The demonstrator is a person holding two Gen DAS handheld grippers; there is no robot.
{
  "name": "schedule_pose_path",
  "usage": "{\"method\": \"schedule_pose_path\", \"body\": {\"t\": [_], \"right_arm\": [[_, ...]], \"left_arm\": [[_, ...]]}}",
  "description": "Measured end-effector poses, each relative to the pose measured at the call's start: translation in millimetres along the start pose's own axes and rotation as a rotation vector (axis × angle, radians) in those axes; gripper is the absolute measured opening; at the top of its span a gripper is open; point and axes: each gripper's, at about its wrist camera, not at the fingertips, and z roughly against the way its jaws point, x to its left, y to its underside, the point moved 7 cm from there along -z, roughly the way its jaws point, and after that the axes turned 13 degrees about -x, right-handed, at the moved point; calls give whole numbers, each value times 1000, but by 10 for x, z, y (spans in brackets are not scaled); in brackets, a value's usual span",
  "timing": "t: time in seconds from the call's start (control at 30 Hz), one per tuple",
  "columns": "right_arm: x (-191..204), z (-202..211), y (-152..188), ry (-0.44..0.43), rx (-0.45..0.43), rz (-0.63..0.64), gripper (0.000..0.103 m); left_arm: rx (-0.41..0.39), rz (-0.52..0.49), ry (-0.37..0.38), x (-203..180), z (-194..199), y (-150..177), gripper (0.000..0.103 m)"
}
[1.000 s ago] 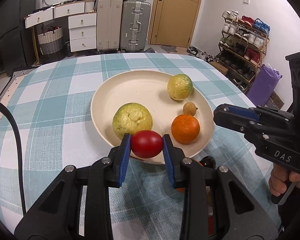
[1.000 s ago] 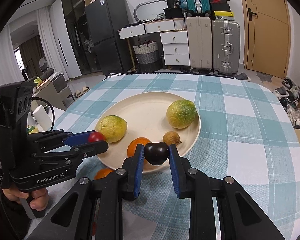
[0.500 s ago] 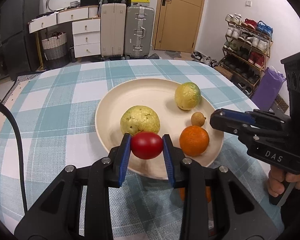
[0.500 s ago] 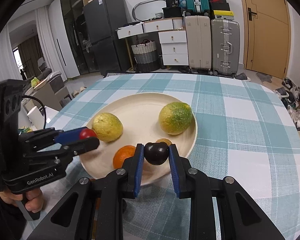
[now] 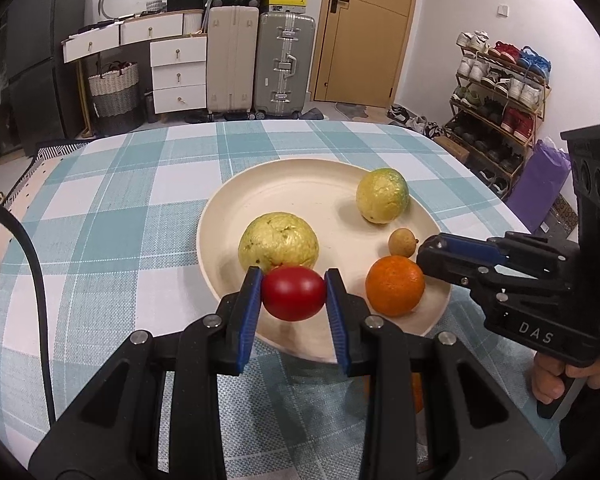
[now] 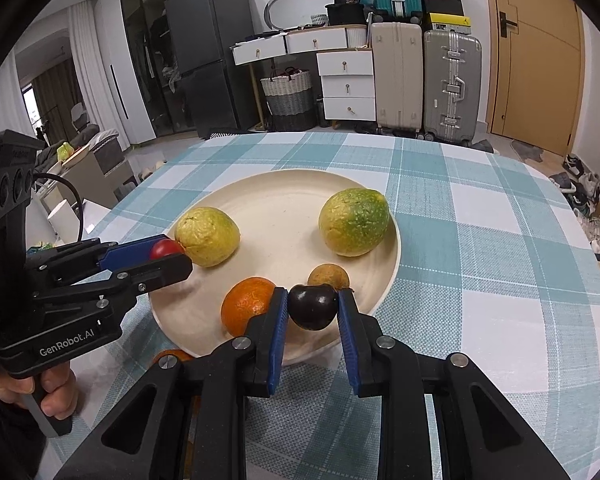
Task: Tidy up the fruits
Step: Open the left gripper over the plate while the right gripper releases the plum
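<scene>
Four fruits lie in the plate [image 5: 236, 216]: two yellow-green fruits [image 5: 278, 242], an orange [image 5: 395, 286] and a small brown fruit [image 5: 401, 242]. The left gripper [image 5: 293, 294] is clamped on a red tomato [image 5: 293, 293] above the near rim. The right gripper [image 6: 313, 307] is clamped on a dark plum [image 6: 313, 306], also at the near rim. Both remain to be set down. Another orange fruit [image 6: 172, 356], possibly a second orange, lies on the tablecloth [image 6: 480, 240] near the plate. Readable markings: "DAS" on the right gripper body, "GenRobot.AI" on the left.

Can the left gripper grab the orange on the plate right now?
Probably not yet: the left gripper is already shut on a red fruit. The orange sits uncovered on the plate close by.
</scene>
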Motion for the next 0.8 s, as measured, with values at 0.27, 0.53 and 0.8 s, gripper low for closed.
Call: {"method": "schedule_pose_path", "body": {"t": [0.27,0.53,0.8], "right_arm": [[9,-10,7,1,1,-5,26],[18,-5,14,4,1,0,26],[-2,14,-1,-9,-12,-22,32]], "left_arm": [[11,32,-20,81,-13,16,29],[-4,20,-25,64,4,-5,29],[-24,22,-37,76,50,-27,29]]}}
